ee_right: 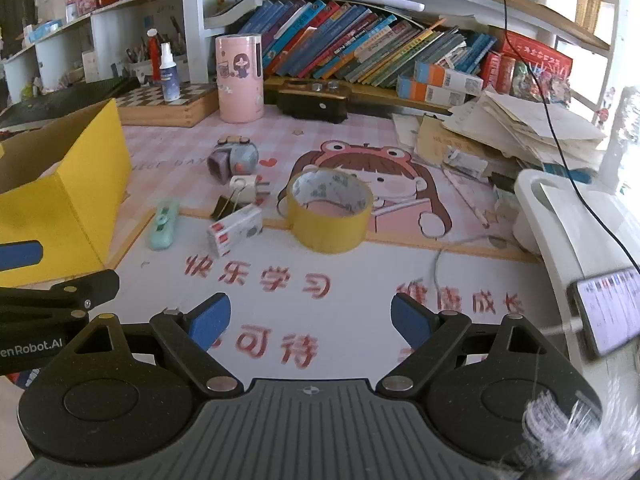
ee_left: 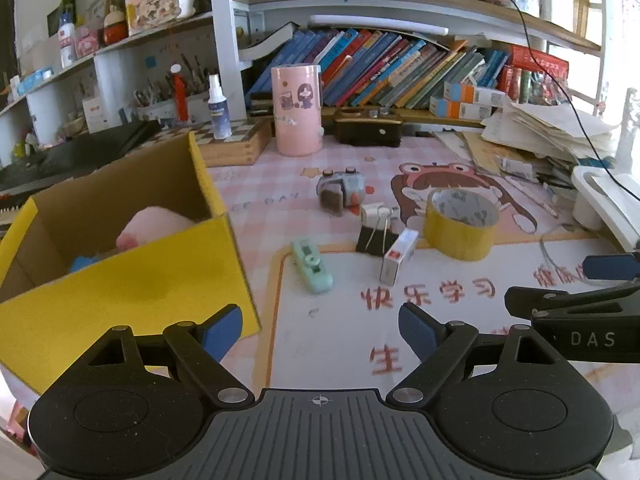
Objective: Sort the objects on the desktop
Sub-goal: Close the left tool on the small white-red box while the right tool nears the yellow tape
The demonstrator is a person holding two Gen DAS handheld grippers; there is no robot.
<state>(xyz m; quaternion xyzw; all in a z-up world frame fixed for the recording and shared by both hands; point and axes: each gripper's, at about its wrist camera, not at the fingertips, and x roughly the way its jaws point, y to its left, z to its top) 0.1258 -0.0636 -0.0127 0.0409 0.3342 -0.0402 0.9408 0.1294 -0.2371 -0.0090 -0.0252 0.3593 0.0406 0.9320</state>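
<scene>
A yellow cardboard box (ee_left: 132, 280) stands at the left with a pink soft thing (ee_left: 154, 226) and a blue thing inside. On the mat lie a mint correction tape (ee_left: 312, 266), a black binder clip (ee_left: 374, 238), a small white box (ee_left: 398, 256), a white plug (ee_left: 378, 213), a grey toy camera (ee_left: 342, 190) and a yellow tape roll (ee_left: 460, 224). The roll also shows in the right wrist view (ee_right: 330, 210). My left gripper (ee_left: 320, 330) is open and empty beside the box. My right gripper (ee_right: 310, 320) is open and empty, well short of the roll.
A pink cylinder (ee_left: 297, 110), a wooden chess box (ee_left: 232, 140) and a black case (ee_left: 368, 126) stand at the back under bookshelves. Loose papers (ee_left: 552, 128) pile at the right. A white stand (ee_right: 576, 220) and a phone (ee_right: 610, 308) are at the right edge.
</scene>
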